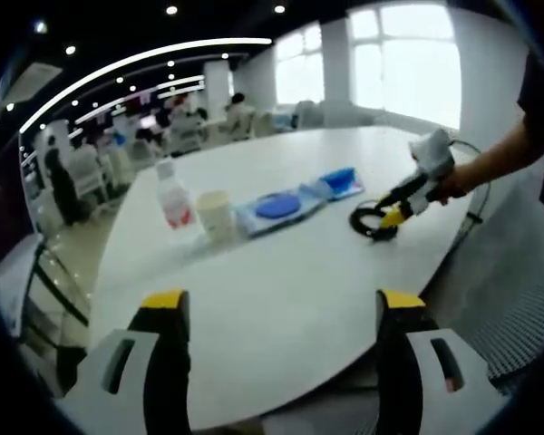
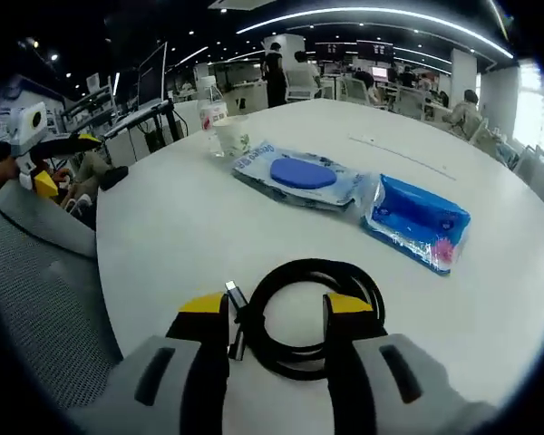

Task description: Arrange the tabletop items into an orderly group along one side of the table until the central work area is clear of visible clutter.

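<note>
Right gripper [image 2: 276, 313]: jaws part-open, straddling one side of the coiled black cable [image 2: 310, 313] that lies flat on the white table [image 2: 163, 227]. The yellow tips sit on or just over the coil; a loop strand passes between them, and the cable's plug end lies just beside the left tip. Not clamped as far as the right gripper view shows. The left gripper view shows the same tool [image 1: 387, 220] at the table's far right edge, tips down on the cable [image 1: 370, 220].

Left gripper [image 1: 283, 310]: jaws wide apart, nothing between them, hovering above the near edge of the table, well clear of every item.

Items: wet-wipes pack [image 2: 299, 175] with a blue lid, mid-table; blue packet [image 2: 415, 217] just to its right, the two touching or nearly so; paper cup [image 2: 231, 136] and small bottle [image 2: 212, 112] beyond, to the far left. They already run in a loose line; the cable is the stray.

Step in hand (judgement): grasp the cable and bring it in line with the packs. To do it well, close on several strands at once, not one, so the coil lifts as a bundle; a single strand would likely let it unwind and trail. Keep the plug inside the grip or watch it doesn't drag. Set it down just beside the blue packet.
</note>
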Demonstrator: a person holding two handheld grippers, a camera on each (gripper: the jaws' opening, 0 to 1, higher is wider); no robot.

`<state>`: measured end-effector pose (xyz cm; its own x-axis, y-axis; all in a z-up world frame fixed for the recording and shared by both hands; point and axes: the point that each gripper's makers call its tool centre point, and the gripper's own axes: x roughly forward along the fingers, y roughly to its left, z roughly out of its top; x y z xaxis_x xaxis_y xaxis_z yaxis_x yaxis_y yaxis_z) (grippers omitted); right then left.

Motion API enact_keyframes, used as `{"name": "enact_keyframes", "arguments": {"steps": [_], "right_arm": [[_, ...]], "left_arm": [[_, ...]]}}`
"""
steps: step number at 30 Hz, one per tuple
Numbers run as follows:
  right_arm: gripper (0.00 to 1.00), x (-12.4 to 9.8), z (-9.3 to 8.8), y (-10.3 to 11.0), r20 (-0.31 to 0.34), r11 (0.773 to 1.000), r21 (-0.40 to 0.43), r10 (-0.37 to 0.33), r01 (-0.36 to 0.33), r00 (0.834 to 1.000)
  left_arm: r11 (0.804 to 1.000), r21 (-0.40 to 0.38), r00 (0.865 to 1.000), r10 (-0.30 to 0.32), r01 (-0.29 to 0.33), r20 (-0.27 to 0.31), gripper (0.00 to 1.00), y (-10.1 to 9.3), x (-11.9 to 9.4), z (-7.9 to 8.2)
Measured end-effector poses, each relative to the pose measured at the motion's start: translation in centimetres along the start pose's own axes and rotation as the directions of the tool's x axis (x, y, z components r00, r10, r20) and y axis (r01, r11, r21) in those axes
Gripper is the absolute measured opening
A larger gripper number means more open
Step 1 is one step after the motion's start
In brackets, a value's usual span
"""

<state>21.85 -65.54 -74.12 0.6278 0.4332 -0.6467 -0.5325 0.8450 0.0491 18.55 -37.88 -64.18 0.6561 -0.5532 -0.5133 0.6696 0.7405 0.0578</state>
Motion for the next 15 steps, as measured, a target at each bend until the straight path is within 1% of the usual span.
{"name": "enact_keyframes", "arguments": {"steps": [7,12,15], "right_arm": [[0.31,0.9,-0.9,1.9,-0.035,0.999,-0.024,0.041,-0.042,0.999],[0.24,1.4,-1.6,2.5,-0.058,0.998,-0.035,0.052,-0.054,0.997],[0.19,1.5,-1.9,2.7,-0.065,0.996,-0.067,0.051,-0.055,0.997]], "left_arm": [[1.000,0.001,1.000,-0.001,0.001,-0.003,0.81,0.0,0.0,-0.1],[1.000,0.002,1.000,-0.004,0.004,-0.005,0.81,-0.1,0.0,-0.1],[1.000,0.002,1.000,-0.004,0.004,-0.005,0.81,-0.1,0.0,-0.1]]}}
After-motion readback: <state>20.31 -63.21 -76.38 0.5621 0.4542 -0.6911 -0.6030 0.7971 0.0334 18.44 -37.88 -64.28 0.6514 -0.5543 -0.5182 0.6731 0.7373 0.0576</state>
